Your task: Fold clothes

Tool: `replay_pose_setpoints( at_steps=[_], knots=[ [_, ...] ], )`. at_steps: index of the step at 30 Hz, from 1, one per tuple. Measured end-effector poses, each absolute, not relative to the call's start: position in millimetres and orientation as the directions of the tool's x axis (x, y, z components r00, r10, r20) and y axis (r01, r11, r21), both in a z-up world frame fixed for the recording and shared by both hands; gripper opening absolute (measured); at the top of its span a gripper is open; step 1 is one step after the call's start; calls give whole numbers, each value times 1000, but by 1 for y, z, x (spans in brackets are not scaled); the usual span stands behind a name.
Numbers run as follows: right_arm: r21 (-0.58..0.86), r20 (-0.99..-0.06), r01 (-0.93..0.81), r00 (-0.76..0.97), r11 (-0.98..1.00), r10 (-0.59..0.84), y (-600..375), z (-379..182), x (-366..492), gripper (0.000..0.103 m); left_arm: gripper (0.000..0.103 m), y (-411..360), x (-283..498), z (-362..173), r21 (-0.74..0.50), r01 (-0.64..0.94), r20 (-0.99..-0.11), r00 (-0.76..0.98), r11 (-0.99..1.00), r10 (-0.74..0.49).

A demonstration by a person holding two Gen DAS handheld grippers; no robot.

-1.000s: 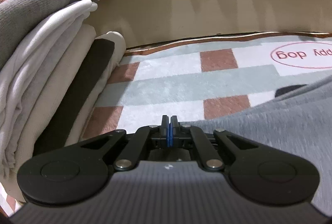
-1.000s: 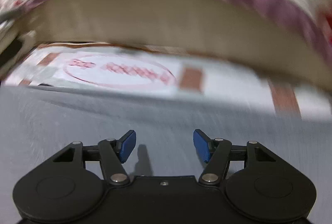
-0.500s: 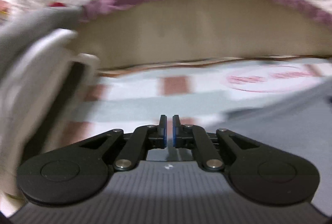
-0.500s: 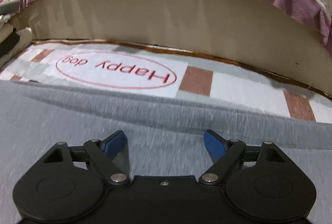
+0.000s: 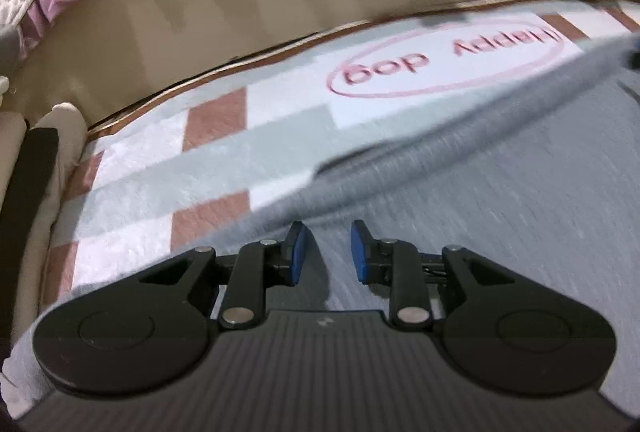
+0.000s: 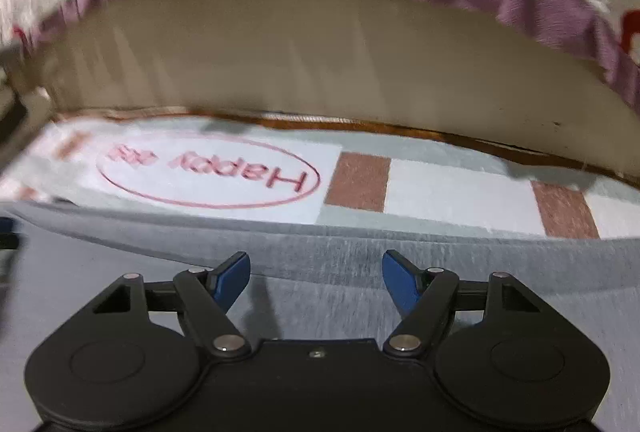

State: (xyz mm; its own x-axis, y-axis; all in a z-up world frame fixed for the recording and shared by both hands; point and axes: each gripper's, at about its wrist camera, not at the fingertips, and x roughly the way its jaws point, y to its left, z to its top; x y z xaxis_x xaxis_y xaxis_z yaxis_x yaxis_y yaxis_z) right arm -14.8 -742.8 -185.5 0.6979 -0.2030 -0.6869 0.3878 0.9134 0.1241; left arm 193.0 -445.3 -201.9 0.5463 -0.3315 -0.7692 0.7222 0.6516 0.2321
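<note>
While the grey garment (image 5: pixel 500 200) lies spread flat on the checked mat (image 5: pixel 224 168), both my hands hang over it, neither gripping.
Stack at far left: folded clothes (image 5: pixel 36 160) piled against the bed base, I judge to keep finished pieces clear of the working patch.
Garment placement: spread wide across the mat, its far edge (image 6: pixel 360 232) just short of the "Happy dog" oval (image 6: pixel 208 172), which suits a fold.
Left gripper (image 5: pixel 327 252): jaws have just been opening, now a narrow gap; nothing between the blue pads (image 5: pixel 298 252), cloth beneath.
Right gripper (image 6: pixel 314 282): fingers wide apart after just closing a little, empty, above the cloth near its far edge.
Next, I judge: pinch an edge and carry it over.
</note>
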Motion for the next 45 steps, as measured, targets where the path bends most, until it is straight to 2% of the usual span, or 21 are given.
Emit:
replay_pose_setpoints(
  at_steps=[4, 8, 9, 11, 13, 15, 19, 21, 23, 28, 30, 32, 34, 35, 37, 40, 41, 45],
  knots=[
    [240, -695, 401, 707, 884, -132, -745, -159, -58, 78, 24, -437, 189, -185, 256, 622, -725, 630, 740, -278],
    [185, -723, 494, 654, 850, -222, -754, -121, -121, 78, 35, -391, 162, -152, 44, 609, -712, 575, 792, -403],
    [221, -728, 512, 653, 830, -209, -762, -117, -141, 79, 39, -378, 152, -145, 17, 607, -710, 567, 794, -418],
    [296, -736, 542, 654, 787, -173, -777, -109, -182, 79, 41, -361, 124, -137, -24, 618, -705, 547, 786, -452],
    [410, -719, 525, 689, 746, -90, -790, -116, -225, 79, 42, -349, 100, -136, -75, 644, -714, 499, 762, -492],
    [442, -729, 548, 681, 710, -71, -801, -129, -261, 79, 44, -340, 78, -138, -116, 677, -734, 434, 726, -522],
    [345, -794, 636, 590, 691, -146, -817, -143, -329, 79, 48, -327, 51, -164, -123, 665, -831, 337, 737, -443],
    [330, -797, 675, 574, 659, -189, -822, -146, -356, 79, 48, -316, 47, -176, -195, 614, -858, 271, 765, -436],
    [345, -793, 714, 569, 609, -218, -828, -151, -380, 79, 48, -306, 43, -179, -239, 582, -856, 251, 777, -452],
    [398, -791, 791, 552, 464, -264, -833, -175, -407, 79, 52, -291, 29, -175, -244, 594, -866, 223, 766, -449],
    [451, -769, 796, 576, 404, -276, -835, -186, -414, 79, 58, -282, 27, -180, -312, 548, -872, 158, 776, -463],
    [502, -752, 793, 597, 346, -279, -839, -197, -417, 80, 58, -272, 29, -193, -417, 460, -867, 59, 784, -495],
    [528, -747, 792, 604, 305, -276, -842, -209, -414, 80, 58, -274, 35, -198, -452, 457, -848, 48, 766, -528],
    [544, -736, 781, 619, 305, -273, -841, -214, -410, 84, 56, -275, 38, -201, -468, 457, -838, 44, 757, -545],
    [596, -680, 718, 689, 359, -251, -839, -220, -400, 63, 56, -275, 45, -203, -512, 434, -808, 48, 741, -587],
    [651, -631, 689, 725, 320, -276, -839, -231, -392, 22, 57, -266, 56, -206, -601, 365, -742, 75, 711, -666],
    [659, -619, 685, 729, 312, -292, -839, -232, -391, 18, 57, -263, 58, -208, -618, 348, -727, 89, 705, -681],
    [713, -531, 626, 776, 316, -340, -839, -212, -386, 13, 56, -266, 71, -216, -654, 297, -705, 92, 695, -703]
  ],
)
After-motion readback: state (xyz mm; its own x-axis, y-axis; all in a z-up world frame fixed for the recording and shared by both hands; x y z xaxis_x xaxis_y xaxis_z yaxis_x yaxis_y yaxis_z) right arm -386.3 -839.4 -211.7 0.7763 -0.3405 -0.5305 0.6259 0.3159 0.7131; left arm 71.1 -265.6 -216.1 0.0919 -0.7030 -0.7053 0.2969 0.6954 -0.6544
